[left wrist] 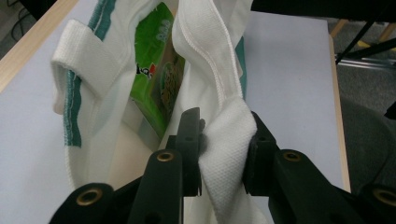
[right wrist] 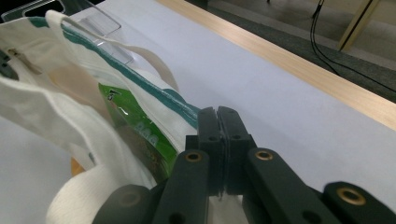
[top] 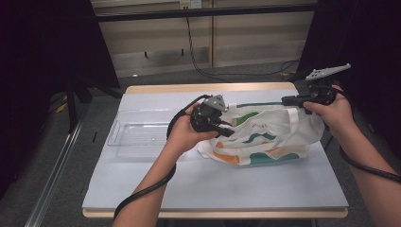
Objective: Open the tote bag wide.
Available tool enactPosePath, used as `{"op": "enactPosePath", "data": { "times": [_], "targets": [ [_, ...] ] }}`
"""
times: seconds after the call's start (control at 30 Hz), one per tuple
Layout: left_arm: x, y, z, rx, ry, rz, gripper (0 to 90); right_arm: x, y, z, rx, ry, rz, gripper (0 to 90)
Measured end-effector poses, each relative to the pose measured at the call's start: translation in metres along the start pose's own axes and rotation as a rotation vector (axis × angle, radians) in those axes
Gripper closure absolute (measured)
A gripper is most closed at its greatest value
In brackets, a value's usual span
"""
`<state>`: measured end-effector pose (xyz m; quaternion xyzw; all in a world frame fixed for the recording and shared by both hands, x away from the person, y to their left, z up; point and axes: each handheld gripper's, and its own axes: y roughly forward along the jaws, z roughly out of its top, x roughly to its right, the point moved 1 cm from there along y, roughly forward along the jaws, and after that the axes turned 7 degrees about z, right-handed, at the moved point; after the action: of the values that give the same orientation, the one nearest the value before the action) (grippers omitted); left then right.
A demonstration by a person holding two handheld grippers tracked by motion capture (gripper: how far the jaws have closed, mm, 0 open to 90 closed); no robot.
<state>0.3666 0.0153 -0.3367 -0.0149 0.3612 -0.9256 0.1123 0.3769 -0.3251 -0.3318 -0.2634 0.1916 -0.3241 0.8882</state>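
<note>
White tote bag (top: 265,135) lying at the counter's (top: 213,189) centre-right, mouth held apart. The left hand-held gripper (top: 226,128) pinches a bunched fold of the near rim, at the bag's 9 o'clock; the right hand-held gripper (top: 289,100), jaws pressed together, appears to nip the far rim at 1 o'clock. Inside sits a green packet (left wrist: 156,79). The cloth is soft, light and limp, likely sagging unless gripped at hem or webbing handle (left wrist: 205,42). A clear tray (top: 137,135) lies at 9 o'clock.
</note>
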Motion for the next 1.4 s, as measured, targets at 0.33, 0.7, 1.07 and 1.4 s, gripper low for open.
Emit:
{"op": "enactPosePath", "data": {
  "times": [0.33, 0.7, 1.07, 1.4],
  "targets": [
    [-0.006, 0.007, 0.014, 0.093, -0.068, 0.042, 52.0, -0.007, -0.001, 0.002, -0.007, -0.03, 0.003, 88.9],
    [0.006, 0.022, 0.023, 0.047, -0.006, -0.03, 75.8, -0.005, -0.001, 0.001, -0.007, -0.024, -0.018, 88.9],
    [0.017, 0.03, 0.01, 0.05, -0.006, -0.11, 78.0, 0.001, 0.001, 0.004, 0.01, 0.0, -0.024, 88.8],
    [0.013, 0.031, 0.011, 0.037, -0.051, -0.085, 73.5, 0.0, 0.0, 0.004, 0.009, -0.004, -0.021, 88.8]
  ]
}}
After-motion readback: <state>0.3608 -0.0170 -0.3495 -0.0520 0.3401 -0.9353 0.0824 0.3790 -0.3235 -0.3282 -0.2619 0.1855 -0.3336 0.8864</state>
